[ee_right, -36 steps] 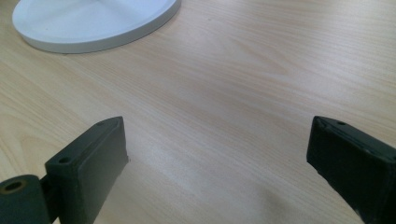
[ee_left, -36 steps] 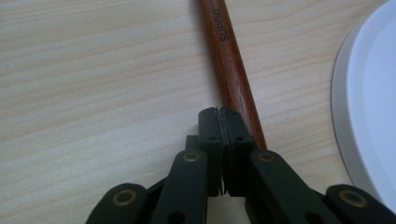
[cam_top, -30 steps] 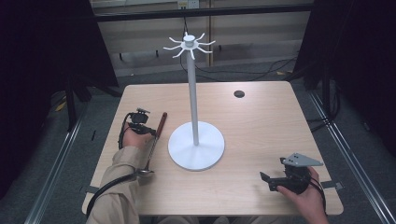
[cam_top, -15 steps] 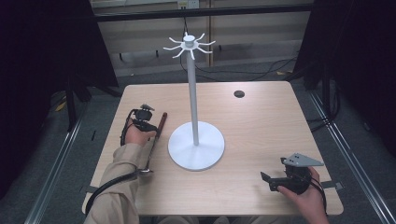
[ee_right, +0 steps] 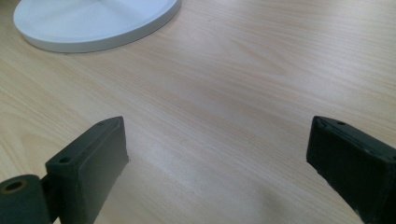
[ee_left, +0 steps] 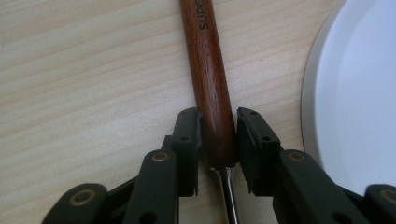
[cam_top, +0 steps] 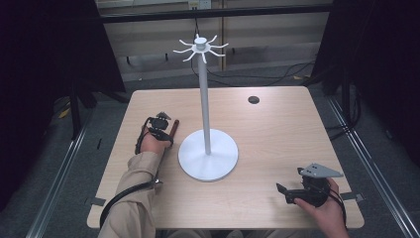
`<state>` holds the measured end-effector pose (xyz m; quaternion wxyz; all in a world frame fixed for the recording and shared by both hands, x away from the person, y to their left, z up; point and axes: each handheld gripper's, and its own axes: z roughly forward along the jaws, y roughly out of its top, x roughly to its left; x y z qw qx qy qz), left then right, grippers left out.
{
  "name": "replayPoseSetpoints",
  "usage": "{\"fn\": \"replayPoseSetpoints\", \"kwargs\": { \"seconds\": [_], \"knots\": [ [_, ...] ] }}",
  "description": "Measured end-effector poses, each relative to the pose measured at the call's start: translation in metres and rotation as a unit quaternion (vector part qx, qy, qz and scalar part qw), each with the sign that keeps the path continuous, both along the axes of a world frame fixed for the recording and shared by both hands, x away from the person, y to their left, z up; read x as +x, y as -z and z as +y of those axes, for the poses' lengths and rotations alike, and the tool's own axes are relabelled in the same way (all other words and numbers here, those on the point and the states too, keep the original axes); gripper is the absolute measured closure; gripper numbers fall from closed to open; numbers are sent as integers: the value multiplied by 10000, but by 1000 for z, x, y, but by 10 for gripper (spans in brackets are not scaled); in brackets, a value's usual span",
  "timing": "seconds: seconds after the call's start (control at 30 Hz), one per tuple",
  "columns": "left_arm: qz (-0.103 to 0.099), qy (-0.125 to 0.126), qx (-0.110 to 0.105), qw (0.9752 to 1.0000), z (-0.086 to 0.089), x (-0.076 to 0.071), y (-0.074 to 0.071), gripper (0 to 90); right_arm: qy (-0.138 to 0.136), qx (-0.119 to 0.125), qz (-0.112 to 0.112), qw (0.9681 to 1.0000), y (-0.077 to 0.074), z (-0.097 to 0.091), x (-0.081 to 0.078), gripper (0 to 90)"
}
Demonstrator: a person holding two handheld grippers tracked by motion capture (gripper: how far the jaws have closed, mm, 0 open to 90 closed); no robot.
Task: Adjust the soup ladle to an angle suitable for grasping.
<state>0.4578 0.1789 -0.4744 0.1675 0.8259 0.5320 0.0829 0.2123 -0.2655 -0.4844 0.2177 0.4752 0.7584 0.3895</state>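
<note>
Already the left hand-held gripper is down on the table, its jaws set either side of the wooden handle of a utensil lying flat just left of the white stand's round base. They have just been closing, and in the left gripper view the pads sit against the handle where it meets the thin metal shank, so I judge the grip made or nearly so (whether it is firm enough to lift, I cannot tell). The utensil has not yet left the wood. What remains, presumably, is to raise it and hang it on one of the hooks at the top of the tall pole.

Room on that side is tight: the base rim lies just beside the handle, and the table's left edge is near. Farther right the surface is open apart from a small dark disc near the far edge. The right hand-held gripper rests near the front right corner, jaws wide apart and holding nothing.
</note>
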Motion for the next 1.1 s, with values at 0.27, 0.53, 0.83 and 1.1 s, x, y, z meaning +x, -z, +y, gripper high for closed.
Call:
{"fn": "replayPoseSetpoints", "kwargs": {
  "seconds": [0.27,0.53,0.83,1.1],
  "knots": [
    [-325,-65,-85,9994,5,-3,-7,741,-2,43,-31,10000,-1,0,-1,49],
    [-1220,-50,-1021,9873,27,-17,-46,743,46,58,-58,10000,-1,1,-1,50],
    [-1982,174,-1932,9608,36,-40,-72,747,102,82,-68,9999,-2,-2,-2,50],
    [-2409,377,-2453,9383,37,-59,-77,747,70,39,-128,9999,-3,-1,-2,50]
  ]
}}
